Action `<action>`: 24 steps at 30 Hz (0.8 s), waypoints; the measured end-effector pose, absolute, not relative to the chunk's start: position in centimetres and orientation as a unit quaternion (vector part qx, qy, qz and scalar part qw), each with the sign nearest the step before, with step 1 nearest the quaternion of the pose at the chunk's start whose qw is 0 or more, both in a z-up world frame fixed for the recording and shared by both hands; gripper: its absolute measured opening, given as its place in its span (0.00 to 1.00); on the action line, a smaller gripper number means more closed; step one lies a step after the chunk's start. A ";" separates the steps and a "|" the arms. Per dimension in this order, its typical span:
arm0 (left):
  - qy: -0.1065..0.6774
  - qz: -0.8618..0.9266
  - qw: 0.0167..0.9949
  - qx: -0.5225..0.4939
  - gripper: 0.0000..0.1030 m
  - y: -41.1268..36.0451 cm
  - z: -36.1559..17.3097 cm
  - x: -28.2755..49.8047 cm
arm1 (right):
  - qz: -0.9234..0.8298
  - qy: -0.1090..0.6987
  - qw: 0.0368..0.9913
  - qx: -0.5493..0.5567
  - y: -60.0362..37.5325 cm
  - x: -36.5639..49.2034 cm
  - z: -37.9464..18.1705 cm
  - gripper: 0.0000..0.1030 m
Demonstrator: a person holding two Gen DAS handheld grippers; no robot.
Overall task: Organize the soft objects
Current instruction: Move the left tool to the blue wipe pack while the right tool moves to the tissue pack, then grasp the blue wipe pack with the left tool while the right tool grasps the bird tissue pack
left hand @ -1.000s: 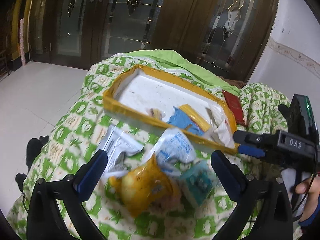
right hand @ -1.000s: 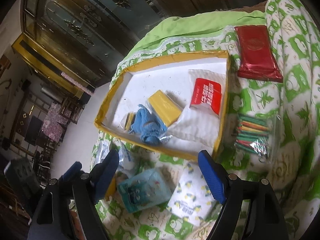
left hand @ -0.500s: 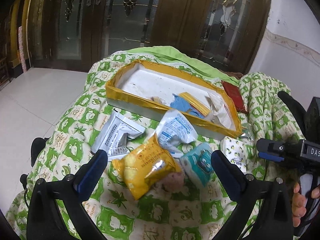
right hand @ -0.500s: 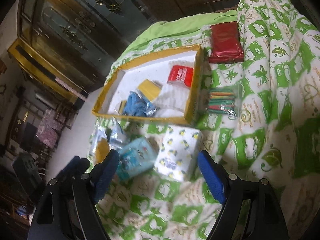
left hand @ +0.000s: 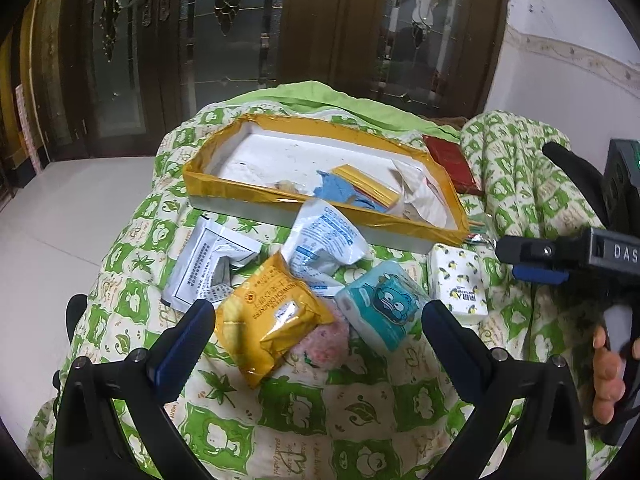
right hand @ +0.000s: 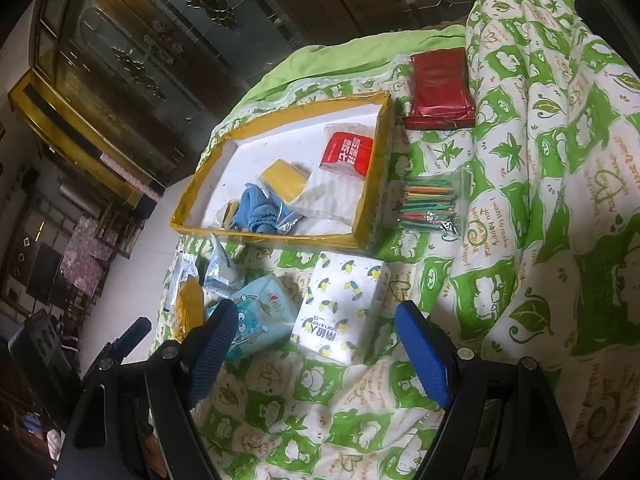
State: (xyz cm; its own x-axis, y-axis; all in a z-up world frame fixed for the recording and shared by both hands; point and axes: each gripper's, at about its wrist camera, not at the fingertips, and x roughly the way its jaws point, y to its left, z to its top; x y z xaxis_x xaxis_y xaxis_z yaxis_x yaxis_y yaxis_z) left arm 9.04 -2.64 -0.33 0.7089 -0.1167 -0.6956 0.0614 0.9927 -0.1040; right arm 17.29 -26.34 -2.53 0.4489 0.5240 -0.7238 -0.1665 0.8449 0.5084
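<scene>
view change: both cams pulled back vs 1 s ago; more quilt [right hand: 520,184] in frame.
left gripper [left hand: 316,344]: fingers spread, empty, over yellow snack pack [left hand: 268,312].
right gripper [right hand: 316,344]: fingers wide, empty; lemon tissue pack [right hand: 340,308] just ahead (untouched).
tray [right hand: 280,236]: partly filled; loose packs on quilt, near its front rim.
meaning: no pick started, prob. lining up.

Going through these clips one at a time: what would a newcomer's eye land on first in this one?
Probably the shallow yellow-edged tray on the green-and-white patterned blanket, holding a crumpled blue cloth and a red-and-white packet. Next, the heap of soft packs just in front of it: a yellow snack bag, a teal tissue pack and a white lemon-print tissue pack. Both the left gripper and right gripper hover open above them, holding nothing.
</scene>
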 end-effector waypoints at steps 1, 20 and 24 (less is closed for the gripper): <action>0.379 -0.050 0.924 -0.033 1.00 -2.8 -0.3 9.0 | 0.207 0.482 0.830 0.188 -26.5 17.3 -2.5 0.82; 0.418 -0.151 0.890 0.098 1.00 -8.6 -1.6 11.5 | 0.206 0.520 0.801 0.214 -26.2 18.5 -4.2 0.72; 0.423 -0.167 0.882 0.120 1.00 -9.3 -1.8 12.5 | 0.202 0.534 0.791 0.220 -25.7 19.3 -5.0 0.72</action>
